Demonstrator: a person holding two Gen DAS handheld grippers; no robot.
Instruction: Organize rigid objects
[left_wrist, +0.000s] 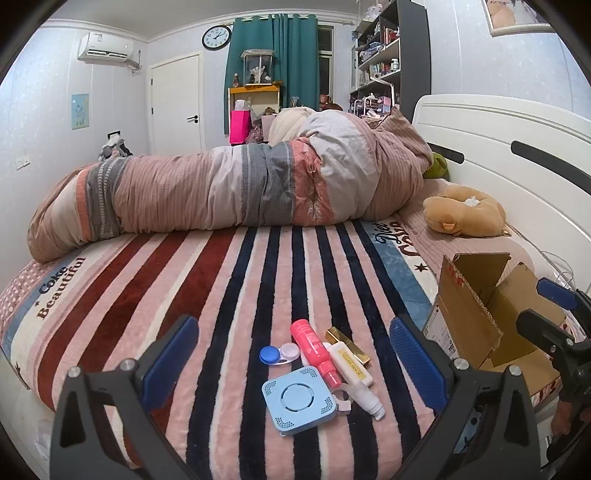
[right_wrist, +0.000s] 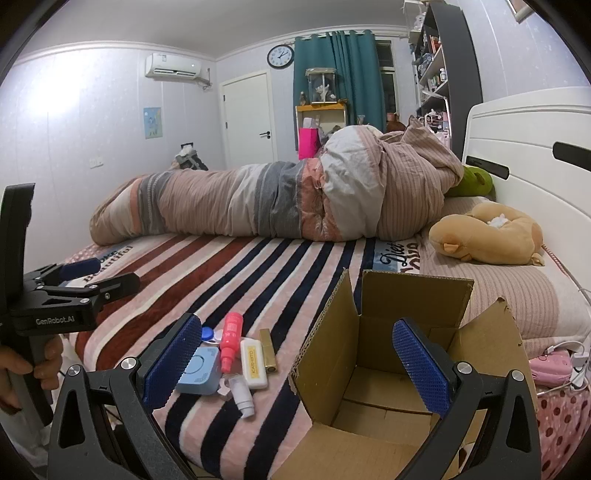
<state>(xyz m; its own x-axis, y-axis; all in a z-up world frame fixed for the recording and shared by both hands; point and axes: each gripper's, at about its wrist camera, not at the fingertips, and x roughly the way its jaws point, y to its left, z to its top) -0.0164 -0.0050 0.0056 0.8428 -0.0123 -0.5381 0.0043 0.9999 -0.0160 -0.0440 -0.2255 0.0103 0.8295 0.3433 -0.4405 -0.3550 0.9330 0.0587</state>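
Note:
Small items lie together on the striped blanket: a light-blue square device (left_wrist: 299, 402) (right_wrist: 199, 374), a pink bottle (left_wrist: 316, 350) (right_wrist: 229, 341), a white tube (left_wrist: 351, 363) (right_wrist: 253, 363), a gold case (left_wrist: 349, 343) (right_wrist: 267, 349), a blue-and-white lens case (left_wrist: 279, 354) (right_wrist: 212, 335) and a small white bottle (left_wrist: 371, 402) (right_wrist: 243, 400). An open cardboard box (left_wrist: 480, 325) (right_wrist: 373, 373) stands to their right, nothing visible inside. My left gripper (left_wrist: 291, 363) is open and empty over the items. My right gripper (right_wrist: 295, 363) is open and empty over the box's left wall.
A rolled duvet (left_wrist: 240, 188) lies across the bed behind. A tan plush toy (left_wrist: 465, 212) sits by the white headboard (left_wrist: 498, 147). Pink gadgets and cables (right_wrist: 554, 363) lie at the right of the box. The bed edge is at the front.

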